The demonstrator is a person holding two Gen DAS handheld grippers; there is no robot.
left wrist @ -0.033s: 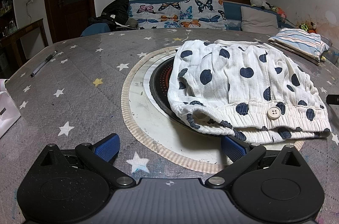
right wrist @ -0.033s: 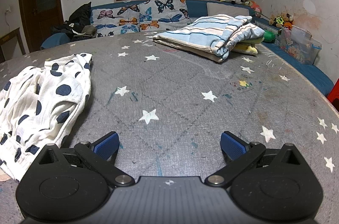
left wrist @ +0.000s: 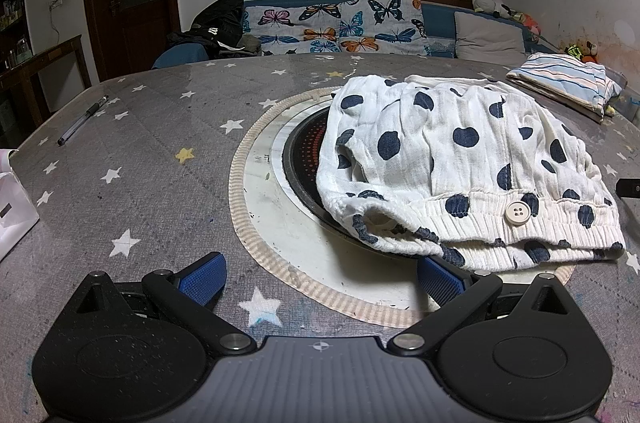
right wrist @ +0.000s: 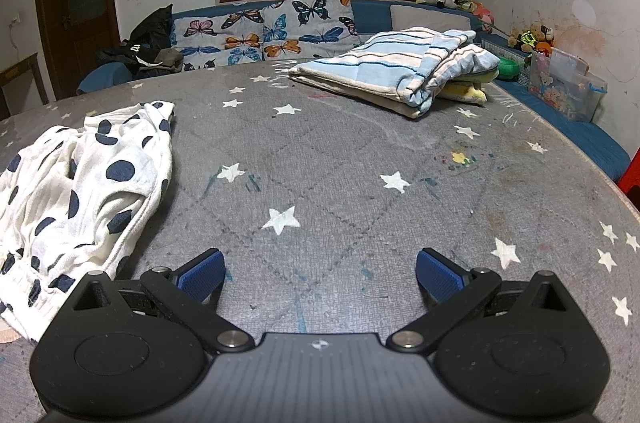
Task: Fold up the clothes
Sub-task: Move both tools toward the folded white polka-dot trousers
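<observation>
A white garment with dark blue dots (left wrist: pixel 460 167) lies bunched over the round hob at the table's middle, its ribbed waistband and a white button (left wrist: pixel 516 212) facing me. My left gripper (left wrist: pixel 320 279) is open and empty, just in front of the waistband; its right pad (left wrist: pixel 438 281) sits close under the hem. In the right wrist view the same garment (right wrist: pixel 80 191) lies to the left. My right gripper (right wrist: pixel 318 277) is open and empty over bare tablecloth, to the right of the garment.
A folded striped blue cloth stack (right wrist: pixel 400 71) lies at the table's far right, also in the left wrist view (left wrist: pixel 568 79). A pen (left wrist: pixel 82 119) and a white bag (left wrist: pixel 12 207) lie at the left. The round hob (left wrist: pixel 304 159) has a beige ring. A sofa stands behind.
</observation>
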